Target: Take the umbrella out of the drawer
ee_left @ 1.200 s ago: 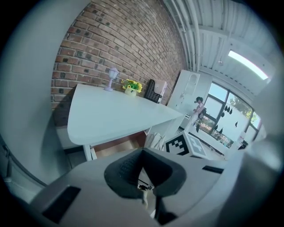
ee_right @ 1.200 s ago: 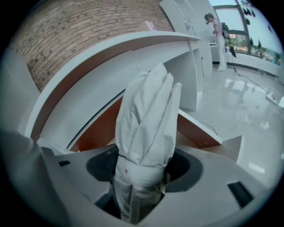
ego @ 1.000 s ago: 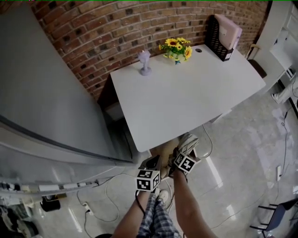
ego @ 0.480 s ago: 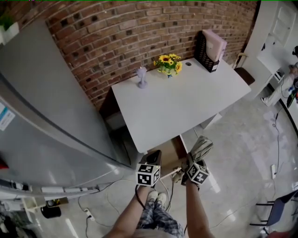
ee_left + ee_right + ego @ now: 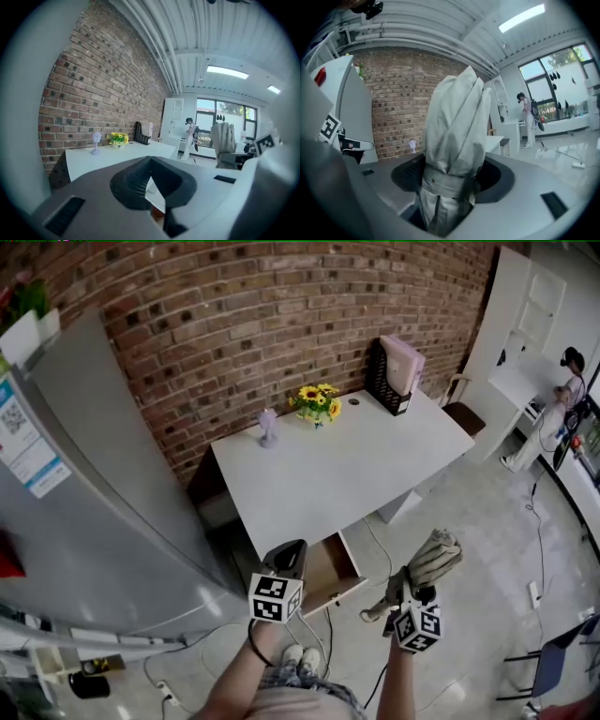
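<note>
Moved since earlier: both grippers have come up from the desk's front edge, and the right gripper point(image 5: 411, 594) has carried the umbrella point(image 5: 433, 561) out to the right of the drawer point(image 5: 330, 570).
Desk point(image 5: 337, 465): white, set against the brick wall, with its front half bare.
Drawer: it hangs pulled open under the desk's front edge; I cannot tell what else lies inside.
Umbrella: folded and pale grey-beige with its strap wrapped round it, it is in the air above the floor, clear of the drawer.
Right gripper: the jaws stand about half apart and are clamped on the umbrella at the strap band, with the canopy end sticking out ahead.
Left gripper point(image 5: 286, 554): its jaw tips are together with nothing between them, and it hovers over the open drawer.
Done: the umbrella is out, so the task proper looks complete.
Left: probably only setting the umbrella down; the drawer is still open.
</note>
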Demonstrator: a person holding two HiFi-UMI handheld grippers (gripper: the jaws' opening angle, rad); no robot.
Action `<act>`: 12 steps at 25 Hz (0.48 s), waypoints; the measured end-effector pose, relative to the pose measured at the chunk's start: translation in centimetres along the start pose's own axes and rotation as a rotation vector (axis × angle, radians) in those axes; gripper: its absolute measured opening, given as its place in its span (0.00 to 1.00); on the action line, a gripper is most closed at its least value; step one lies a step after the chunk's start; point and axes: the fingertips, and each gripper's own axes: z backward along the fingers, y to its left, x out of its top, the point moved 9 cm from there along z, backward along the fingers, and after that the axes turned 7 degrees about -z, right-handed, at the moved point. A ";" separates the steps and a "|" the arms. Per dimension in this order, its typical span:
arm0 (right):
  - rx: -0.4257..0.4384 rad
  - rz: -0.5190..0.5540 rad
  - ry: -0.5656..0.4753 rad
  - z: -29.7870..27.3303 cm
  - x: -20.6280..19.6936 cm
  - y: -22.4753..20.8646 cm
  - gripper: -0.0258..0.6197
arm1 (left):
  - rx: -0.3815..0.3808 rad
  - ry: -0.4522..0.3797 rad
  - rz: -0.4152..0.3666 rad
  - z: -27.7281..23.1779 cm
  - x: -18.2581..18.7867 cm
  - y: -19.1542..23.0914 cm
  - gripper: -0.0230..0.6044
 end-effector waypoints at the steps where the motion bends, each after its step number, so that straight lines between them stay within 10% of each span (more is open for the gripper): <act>1: 0.001 0.019 -0.034 0.9 1.2 0.1 0.49 | -0.003 -0.019 -0.015 0.2 0.8 0.0 0.08; 12: -0.023 0.200 -0.218 7.9 8.4 1.3 0.50 | -0.022 -0.162 -0.083 2.3 6.1 -0.8 0.08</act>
